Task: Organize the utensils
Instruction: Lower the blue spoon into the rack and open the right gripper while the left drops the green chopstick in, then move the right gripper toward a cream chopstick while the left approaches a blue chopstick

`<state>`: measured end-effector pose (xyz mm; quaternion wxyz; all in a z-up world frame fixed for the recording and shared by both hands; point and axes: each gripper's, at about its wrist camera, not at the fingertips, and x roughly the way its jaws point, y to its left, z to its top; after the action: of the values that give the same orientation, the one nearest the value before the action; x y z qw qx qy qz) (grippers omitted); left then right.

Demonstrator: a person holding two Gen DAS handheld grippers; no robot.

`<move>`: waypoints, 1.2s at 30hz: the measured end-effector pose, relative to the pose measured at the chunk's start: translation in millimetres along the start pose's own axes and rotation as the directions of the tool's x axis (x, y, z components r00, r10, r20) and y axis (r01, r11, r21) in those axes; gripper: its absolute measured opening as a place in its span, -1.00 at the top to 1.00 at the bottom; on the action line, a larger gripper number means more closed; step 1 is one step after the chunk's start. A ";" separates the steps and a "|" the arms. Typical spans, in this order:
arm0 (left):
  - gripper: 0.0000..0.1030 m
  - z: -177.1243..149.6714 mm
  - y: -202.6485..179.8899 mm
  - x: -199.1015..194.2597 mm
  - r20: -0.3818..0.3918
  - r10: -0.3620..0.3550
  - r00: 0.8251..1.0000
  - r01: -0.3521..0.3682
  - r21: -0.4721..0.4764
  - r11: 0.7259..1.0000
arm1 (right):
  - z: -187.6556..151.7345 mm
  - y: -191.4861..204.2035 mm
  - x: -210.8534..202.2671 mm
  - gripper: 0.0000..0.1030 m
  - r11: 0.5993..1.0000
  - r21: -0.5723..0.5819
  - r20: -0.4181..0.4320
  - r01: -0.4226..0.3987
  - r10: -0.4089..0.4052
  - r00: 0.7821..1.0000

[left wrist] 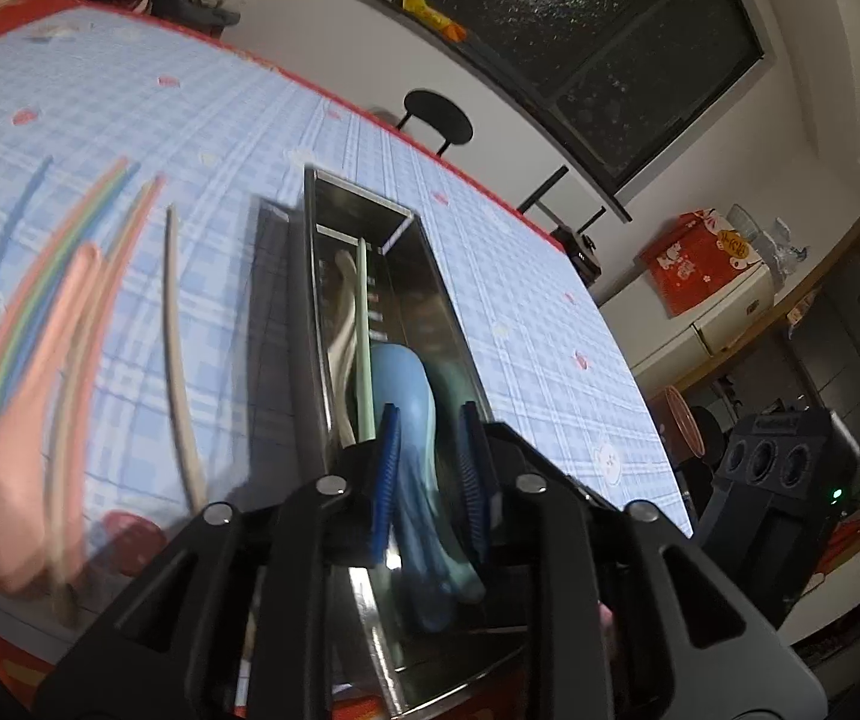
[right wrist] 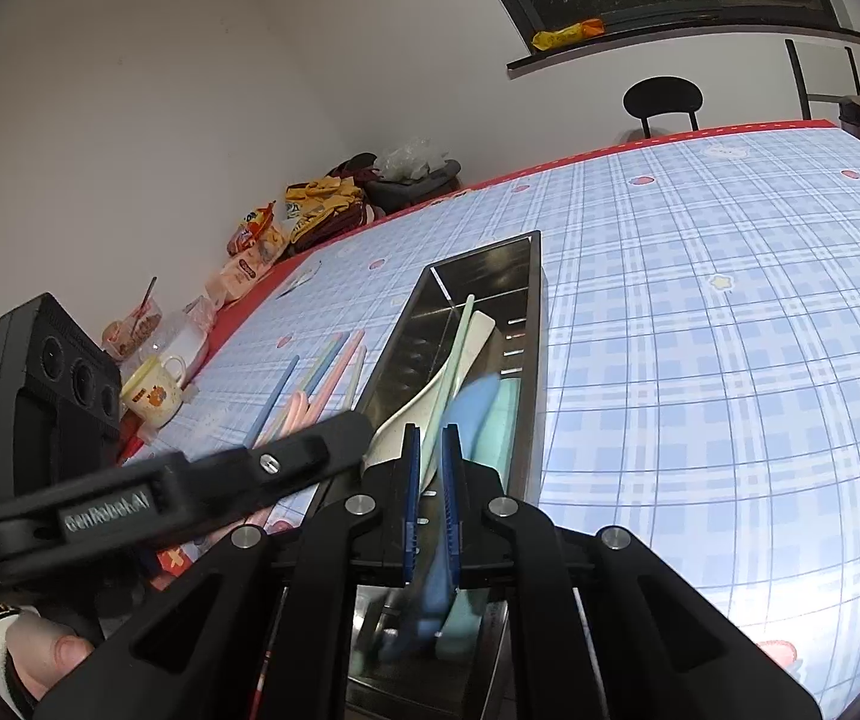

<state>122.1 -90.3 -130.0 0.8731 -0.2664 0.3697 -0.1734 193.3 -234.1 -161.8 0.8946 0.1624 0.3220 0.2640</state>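
A long steel tray (left wrist: 442, 294) (right wrist: 526, 360) lies on the checked tablecloth. In it are a blue spoon (left wrist: 408, 396) (right wrist: 472, 402), a mint spoon (right wrist: 505, 420), a cream spoon (right wrist: 430, 384) and a green chopstick (left wrist: 362, 324) (right wrist: 451, 360). My left gripper (left wrist: 430, 468) hovers over the tray's near end, jaws apart around the blue spoon's handle without clearly pinching it. My right gripper (right wrist: 430, 492) is above the same end, jaws narrowly apart with the blue spoon between them. Loose pink, blue, green and cream chopsticks and a pink spoon (left wrist: 27, 420) (right wrist: 294, 411) lie left of the tray.
The left gripper's body (right wrist: 159, 492) crosses the right wrist view at lower left. A yellow mug (right wrist: 153, 390), snack bags (right wrist: 261, 240) and containers stand along the table's left edge. A black chair (left wrist: 436, 114) (right wrist: 664, 99) stands beyond the far edge.
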 end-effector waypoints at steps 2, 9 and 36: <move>0.39 5.2 1.2 -10.1 0.034 0.010 0.999 -0.010 0.012 1.000 | -0.2 -1.3 -1.8 0.67 1.000 0.004 0.005 -0.003 0.003 1.000; -0.18 23.7 14.8 -49.2 0.133 0.084 0.988 -0.095 0.073 0.993 | -1.3 -0.7 -10.5 -0.06 1.000 -0.002 0.030 -0.008 0.008 1.000; -0.89 50.9 118.6 -127.0 0.126 0.351 0.928 -0.372 0.277 0.886 | 3.6 72.6 -24.2 -0.89 0.969 -0.067 0.147 0.237 -0.225 0.963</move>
<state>87.5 84.9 -100.3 0.9328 -0.0650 0.3508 -0.0514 153.2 -189.9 -113.8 0.9455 0.1039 0.2644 0.1593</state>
